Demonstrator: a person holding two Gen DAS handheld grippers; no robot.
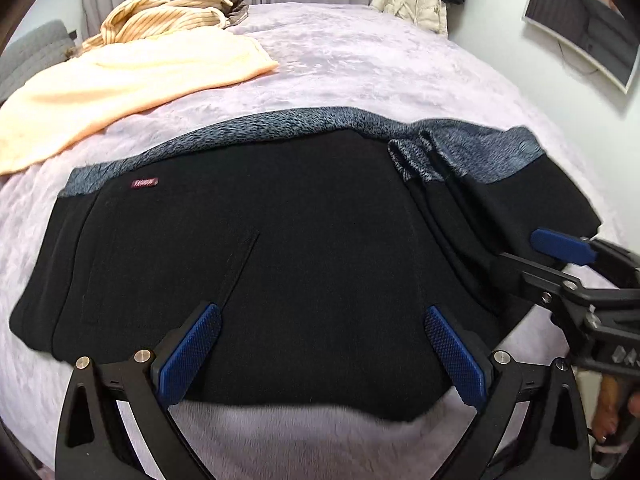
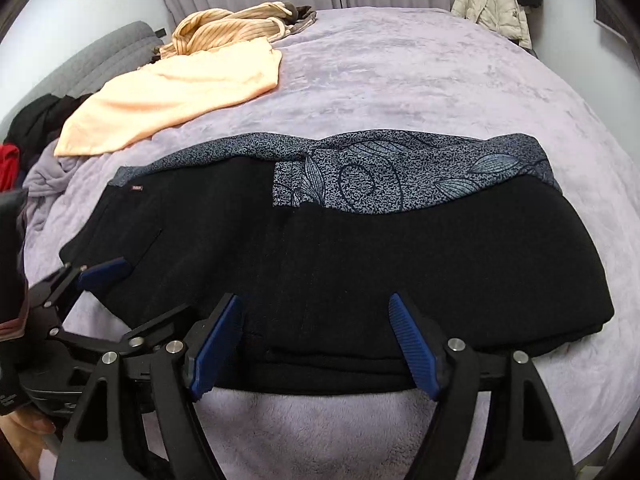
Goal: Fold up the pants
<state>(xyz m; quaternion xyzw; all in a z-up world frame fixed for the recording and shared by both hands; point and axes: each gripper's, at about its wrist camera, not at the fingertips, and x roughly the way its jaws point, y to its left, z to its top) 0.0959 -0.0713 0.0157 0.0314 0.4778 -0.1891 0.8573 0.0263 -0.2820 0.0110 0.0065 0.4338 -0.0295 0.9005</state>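
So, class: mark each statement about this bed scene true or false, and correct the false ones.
1. The black pants lie folded on the lilac bedspread. True.
2. The left gripper is clamped on the pants. False: its jaws stand wide open, nothing pressed between them.
3. A peach cloth lies beyond the pants. True.
4. The pants' patterned band lies along the edge nearest the grippers. False: it runs along the far edge.
5. The right gripper has open jaws over the near edge of the pants. True.
6. A white jacket lies on top of the pants. False: it hangs at the far wall.
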